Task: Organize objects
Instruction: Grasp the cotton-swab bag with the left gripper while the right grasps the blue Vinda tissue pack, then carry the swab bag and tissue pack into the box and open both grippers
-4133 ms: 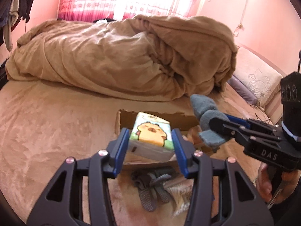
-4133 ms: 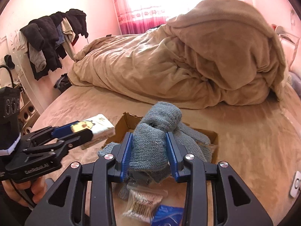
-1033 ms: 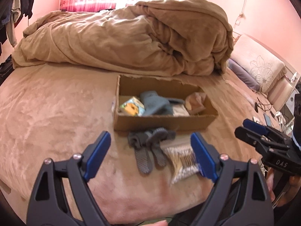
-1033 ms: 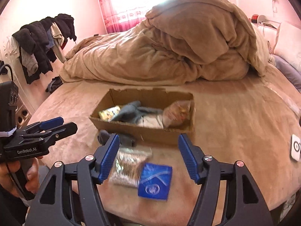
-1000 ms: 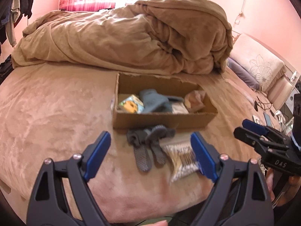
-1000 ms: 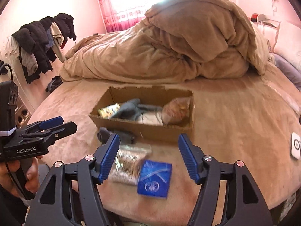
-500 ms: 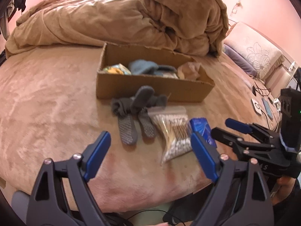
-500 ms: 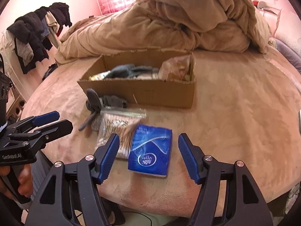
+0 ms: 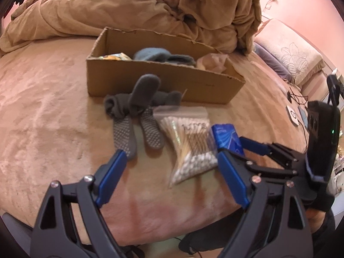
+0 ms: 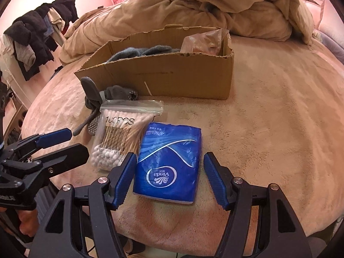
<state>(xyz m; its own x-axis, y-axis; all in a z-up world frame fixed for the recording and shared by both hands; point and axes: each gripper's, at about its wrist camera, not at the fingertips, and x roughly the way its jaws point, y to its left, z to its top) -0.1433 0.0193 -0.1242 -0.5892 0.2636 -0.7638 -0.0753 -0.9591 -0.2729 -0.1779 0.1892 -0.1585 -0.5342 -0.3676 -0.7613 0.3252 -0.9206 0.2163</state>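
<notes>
A cardboard box (image 9: pixel 163 83) (image 10: pixel 172 79) stands on the bed, holding blue-grey socks (image 9: pixel 154 54), a cartoon tissue pack (image 9: pixel 116 56) and a brownish bag (image 10: pixel 202 39). In front of it lie dark grey grip socks (image 9: pixel 137 116), a clear bag of cotton swabs (image 9: pixel 189 144) (image 10: pixel 118 137) and a blue Vinda tissue pack (image 10: pixel 169 161) (image 9: pixel 225 139). My left gripper (image 9: pixel 169 176) is open and empty, low over the swab bag. My right gripper (image 10: pixel 169 176) is open, its jaws on either side of the blue pack's near end.
A heaped tan duvet (image 9: pixel 139 10) lies behind the box. Pillows (image 9: pixel 290 51) are at the right, with a cable and small devices (image 9: pixel 294 114) near them. Clothes (image 10: pixel 36 40) hang at the left wall. The bed's near edge is just below both grippers.
Both grippers released the tissue pack and blue-grey socks into the box, drew back open, then came down and forward toward the swab bag and blue pack.
</notes>
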